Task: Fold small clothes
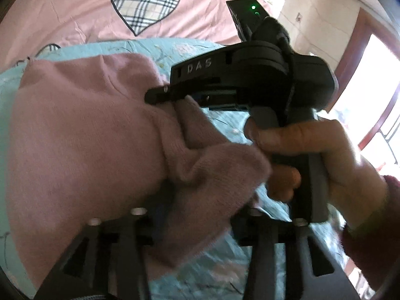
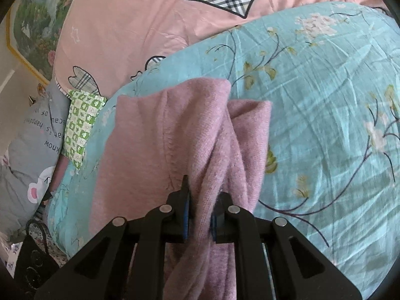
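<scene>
Pink knit fabric is pinched between the closed fingers of the right gripper (image 2: 200, 215), a bunched fold of the sweater (image 2: 175, 137) being held. Whether the left gripper (image 1: 190, 227) is clenched cannot be told; cloth is draped over it. Soft, light, limp handling is expected, so edges or corners are best taken. Beyond, the sweater is spread over the blue floral quilt (image 2: 325, 87), with the pink bedsheet (image 2: 125, 25) farthest.

Pink knit garment (image 2: 155, 135); teal floral quilt (image 2: 325, 100); black tongs (image 2: 200, 215).
</scene>
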Demonstrator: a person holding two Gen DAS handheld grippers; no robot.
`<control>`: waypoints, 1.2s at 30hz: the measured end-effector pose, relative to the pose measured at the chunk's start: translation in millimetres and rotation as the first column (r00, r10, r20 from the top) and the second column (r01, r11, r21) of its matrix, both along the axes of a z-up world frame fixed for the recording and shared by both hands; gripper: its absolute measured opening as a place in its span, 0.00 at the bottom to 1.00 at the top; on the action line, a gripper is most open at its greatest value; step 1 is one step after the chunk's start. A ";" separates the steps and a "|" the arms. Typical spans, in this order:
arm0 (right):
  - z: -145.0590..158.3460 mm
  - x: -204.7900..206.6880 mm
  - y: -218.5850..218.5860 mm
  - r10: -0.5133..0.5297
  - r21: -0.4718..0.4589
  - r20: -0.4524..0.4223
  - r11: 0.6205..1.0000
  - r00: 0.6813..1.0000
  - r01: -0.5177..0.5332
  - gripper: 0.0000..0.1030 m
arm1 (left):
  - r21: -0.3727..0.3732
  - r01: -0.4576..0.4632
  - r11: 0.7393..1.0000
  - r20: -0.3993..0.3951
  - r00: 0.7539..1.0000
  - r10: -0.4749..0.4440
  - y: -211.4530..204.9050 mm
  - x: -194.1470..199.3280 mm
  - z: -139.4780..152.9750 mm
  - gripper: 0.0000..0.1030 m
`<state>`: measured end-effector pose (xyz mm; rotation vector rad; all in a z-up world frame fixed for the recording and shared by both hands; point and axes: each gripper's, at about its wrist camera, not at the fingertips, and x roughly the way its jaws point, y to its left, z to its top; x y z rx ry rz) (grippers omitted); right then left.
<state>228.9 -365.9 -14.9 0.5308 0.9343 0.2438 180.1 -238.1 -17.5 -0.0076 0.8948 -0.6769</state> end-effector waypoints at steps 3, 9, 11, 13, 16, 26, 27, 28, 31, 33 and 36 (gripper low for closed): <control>3.5 -10.2 -10.5 -0.044 0.005 0.006 0.999 0.999 0.044 0.26 | 0.001 0.023 1.000 0.007 1.000 -0.023 8.6 -16.0 7.7 0.54; 19.7 -38.0 -18.3 -0.107 -0.002 0.054 0.994 0.993 0.108 0.66 | -0.023 -0.021 1.000 0.031 0.999 0.021 51.7 -33.4 32.9 0.67; 22.8 -44.2 -15.0 -0.098 0.008 0.066 0.995 0.993 0.097 0.72 | -0.046 -0.066 0.997 0.010 0.998 0.067 71.8 -29.3 39.6 0.71; 22.3 -46.7 -10.8 -0.086 0.013 0.057 0.996 0.995 0.085 0.75 | -0.063 -0.119 0.991 -0.002 0.993 0.120 94.1 -24.6 43.5 0.76; 20.0 -46.0 -2.5 -0.060 0.004 0.040 0.998 0.997 0.060 0.78 | -0.073 -0.199 0.977 -0.028 0.980 0.197 122.7 -10.4 44.5 0.79; 3.6 -25.3 3.5 -0.028 -0.017 -0.033 0.999 0.999 0.027 0.83 | -0.152 -0.329 0.932 -0.260 0.923 0.283 179.7 49.9 11.8 0.79; 0.8 -23.3 3.6 -0.022 -0.010 -0.045 1.000 0.999 0.022 0.83 | -0.160 -0.332 0.930 -0.289 0.916 0.277 180.8 57.8 6.0 0.79; -2.4 -20.9 3.5 -0.016 -0.004 -0.058 1.000 0.998 0.016 0.83 | -0.173 -0.328 0.929 -0.307 0.914 0.266 182.0 62.6 2.5 0.79; -8.8 -15.8 2.9 -0.011 -0.002 -0.079 1.000 0.997 0.011 0.83 | -0.189 -0.341 0.921 -0.359 0.897 0.259 186.1 81.0 -11.4 0.81; -15.5 -11.5 1.6 -0.011 0.023 -0.095 1.000 0.995 0.013 0.83 | -0.219 -0.341 0.914 -0.398 0.887 0.236 186.3 91.6 -21.8 0.82; -23.3 -8.1 2.8 0.001 0.067 -0.107 0.998 0.994 0.006 0.83 | -0.246 -0.334 0.910 -0.429 0.879 0.207 181.6 104.5 -36.1 0.84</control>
